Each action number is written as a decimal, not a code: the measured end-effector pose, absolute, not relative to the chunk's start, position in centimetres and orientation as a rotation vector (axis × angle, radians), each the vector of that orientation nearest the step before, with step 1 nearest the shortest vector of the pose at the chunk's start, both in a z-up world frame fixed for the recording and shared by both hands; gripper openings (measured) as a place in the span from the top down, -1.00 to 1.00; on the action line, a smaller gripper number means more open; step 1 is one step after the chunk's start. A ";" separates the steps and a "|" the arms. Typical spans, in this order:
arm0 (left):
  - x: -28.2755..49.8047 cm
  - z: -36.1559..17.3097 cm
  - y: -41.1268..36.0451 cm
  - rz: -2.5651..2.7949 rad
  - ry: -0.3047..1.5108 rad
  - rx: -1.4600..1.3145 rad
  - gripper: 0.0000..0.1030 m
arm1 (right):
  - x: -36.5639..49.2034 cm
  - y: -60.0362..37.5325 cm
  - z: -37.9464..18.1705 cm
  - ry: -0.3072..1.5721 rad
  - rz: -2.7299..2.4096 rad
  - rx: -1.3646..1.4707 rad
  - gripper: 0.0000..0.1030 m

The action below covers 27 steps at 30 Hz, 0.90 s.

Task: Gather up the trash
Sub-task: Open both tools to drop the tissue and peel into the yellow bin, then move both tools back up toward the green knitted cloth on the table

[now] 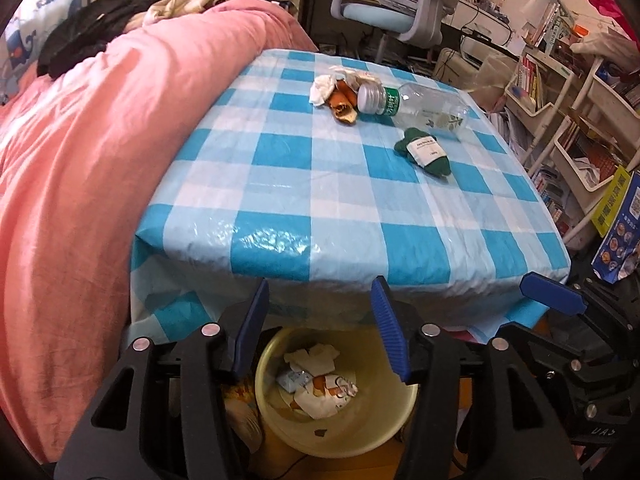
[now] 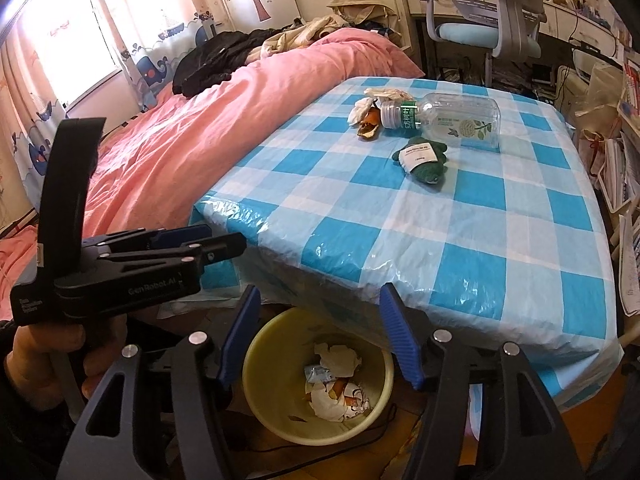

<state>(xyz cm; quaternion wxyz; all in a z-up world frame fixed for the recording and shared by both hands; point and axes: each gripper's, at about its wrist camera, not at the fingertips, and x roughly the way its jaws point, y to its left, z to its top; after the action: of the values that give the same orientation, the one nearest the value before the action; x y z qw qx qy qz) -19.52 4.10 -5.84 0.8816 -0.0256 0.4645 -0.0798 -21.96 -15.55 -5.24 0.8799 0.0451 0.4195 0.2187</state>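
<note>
- Both tongs hover low at the near edge of the worktop (image 1: 280, 208), above the yellow bin (image 2: 280, 432).
- Left tongs (image 1: 320, 332) are open and empty; right tongs (image 2: 320, 336) likewise.
- The bin already holds crumpled paper and wrappers, so the task looks partly done.
- Left on the far worktop: a clear bottle (image 2: 448, 120), tissue and peel scraps (image 2: 366, 116), and a green packet (image 2: 422, 158).
- The bottle lies on its side, long axis left–right, cap pointing left toward the scraps.

Readable print, sparse
"GenRobot.AI" on the left gripper (image 2: 224, 244) body; green bottle (image 2: 452, 120) label and white tag illegible.
</note>
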 end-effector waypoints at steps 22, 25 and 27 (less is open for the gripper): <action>-16.7 -4.4 3.8 -0.145 0.938 -0.050 -0.18 | -19.8 -14.5 -4.9 0.863 0.419 0.052 -0.37; -14.5 -3.3 4.0 -0.138 0.919 -0.039 -0.18 | -18.5 -14.3 -4.0 0.850 0.425 0.025 -0.37; -12.8 -2.7 4.2 -0.126 0.906 -0.032 -0.19 | -17.5 -14.2 -3.3 0.840 0.428 -0.008 -0.38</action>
<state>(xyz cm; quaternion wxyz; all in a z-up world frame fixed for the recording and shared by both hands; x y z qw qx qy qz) -12.78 4.21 -2.71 0.8970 -0.0152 0.4375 -0.0607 -17.49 -14.21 -3.28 0.8909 -0.0041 0.4047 0.2061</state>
